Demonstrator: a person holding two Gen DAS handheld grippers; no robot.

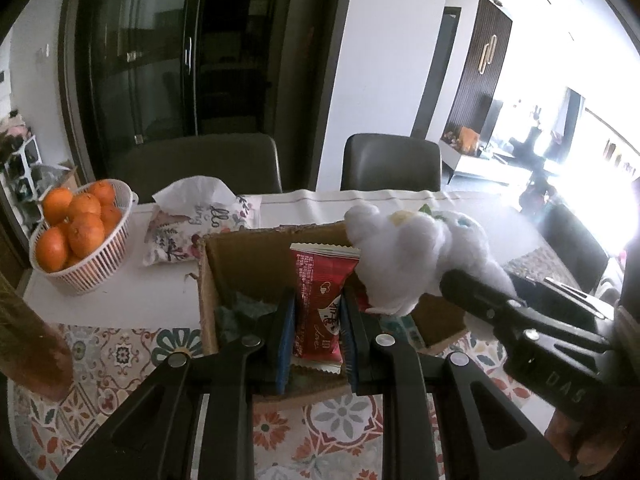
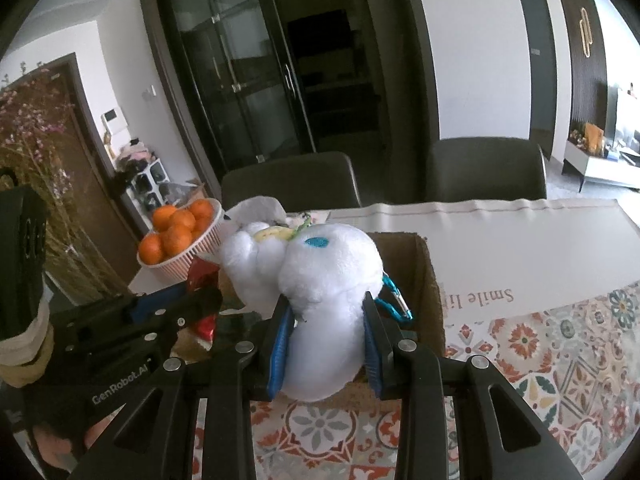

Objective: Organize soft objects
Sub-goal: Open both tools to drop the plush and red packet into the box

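Both cameras sit low and close over the near edge of the table (image 1: pixel 120 304), each looking forward along its own fingers toward the far edge and the two chairs. The left view faces the cardboard box (image 1: pixel 248 256) head-on; the right view sees it slightly from the right. They share the box, the basket of oranges (image 2: pixel 180 236) at the far left corner, and the dark glass doors.

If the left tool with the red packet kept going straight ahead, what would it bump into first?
Probably the far inner wall of the brown cardboard box. The left tool, shut on the red snack packet, points into that box, though depth is unclear.
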